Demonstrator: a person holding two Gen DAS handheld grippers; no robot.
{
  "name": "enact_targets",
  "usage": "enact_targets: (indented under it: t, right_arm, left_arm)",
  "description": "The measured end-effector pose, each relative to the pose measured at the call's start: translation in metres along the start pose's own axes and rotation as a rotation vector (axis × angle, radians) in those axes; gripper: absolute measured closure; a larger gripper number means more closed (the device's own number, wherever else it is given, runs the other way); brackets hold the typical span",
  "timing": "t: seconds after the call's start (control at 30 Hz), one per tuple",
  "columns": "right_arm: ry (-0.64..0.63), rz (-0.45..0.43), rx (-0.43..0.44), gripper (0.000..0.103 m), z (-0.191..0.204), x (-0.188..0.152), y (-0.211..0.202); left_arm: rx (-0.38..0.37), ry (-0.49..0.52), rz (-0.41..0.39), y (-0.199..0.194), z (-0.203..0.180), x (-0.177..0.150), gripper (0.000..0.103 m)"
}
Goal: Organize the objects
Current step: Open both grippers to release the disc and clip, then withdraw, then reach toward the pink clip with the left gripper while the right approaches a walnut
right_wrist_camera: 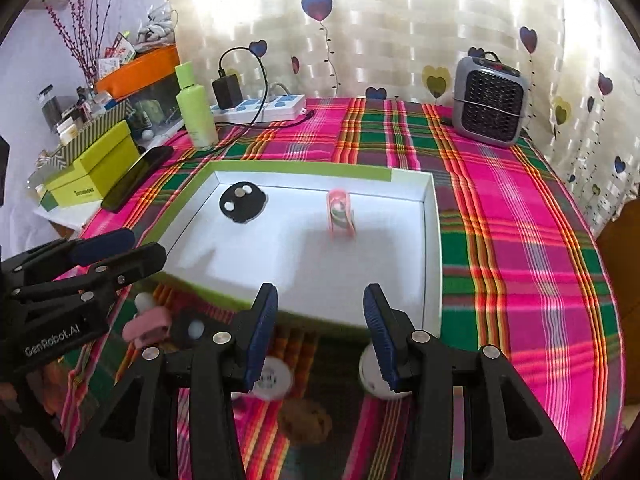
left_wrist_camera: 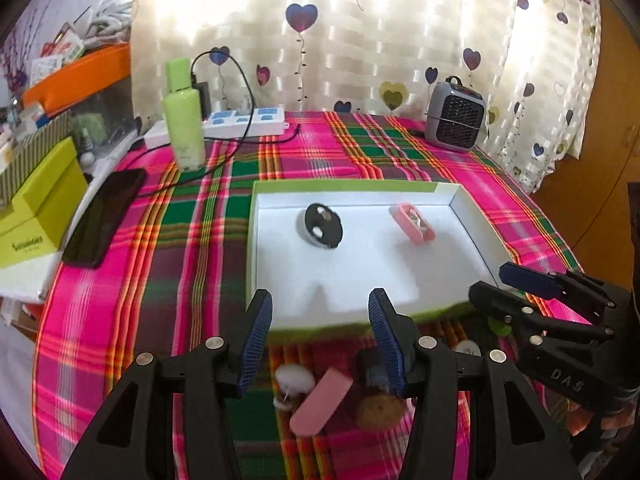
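Two pieces in the white tray [left_wrist_camera: 476,216] mid-frame: black disc [left_wrist_camera: 323,226], pink clip [left_wrist_camera: 412,224]. Left tongs [left_wrist_camera: 320,344] and right tongs [right_wrist_camera: 320,336] both spread, empty. Several small items [left_wrist_camera: 320,406] remain on worktop [left_wrist_camera: 160,280], bottom of frame.

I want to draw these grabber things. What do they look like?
Both look alike. The left gripper and the right gripper are black plastic with two long fingers, each lined with a ribbed dark blue pad. Shiny round silver bolts dot the joints. White letters on the left one's side read GenRobot.AI. No cables or sleeves show.
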State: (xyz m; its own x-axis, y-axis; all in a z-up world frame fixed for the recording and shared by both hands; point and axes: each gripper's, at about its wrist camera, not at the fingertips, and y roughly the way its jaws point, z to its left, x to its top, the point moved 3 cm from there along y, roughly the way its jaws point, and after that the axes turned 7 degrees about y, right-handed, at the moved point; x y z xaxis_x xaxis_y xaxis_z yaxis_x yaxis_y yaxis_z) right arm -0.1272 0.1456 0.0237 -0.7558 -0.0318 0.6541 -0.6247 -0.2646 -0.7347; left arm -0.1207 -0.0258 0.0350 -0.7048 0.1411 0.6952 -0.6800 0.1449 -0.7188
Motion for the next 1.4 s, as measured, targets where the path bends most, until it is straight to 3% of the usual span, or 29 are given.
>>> enact_targets:
  t: [0.73, 1.4]
  right_arm:
    - [-0.035, -0.030, 0.027, 0.057, -0.003, -0.048, -0.030]
    - [-0.061, 0.017, 0.073, 0.058, 0.000, -0.067, -0.023]
  left_arm:
    - [-0.063, 0.024, 0.013, -0.018, -0.005, -0.062, 0.054]
    - [-0.140, 0.024, 0.021, -0.009, -0.012, -0.068, 0.054]
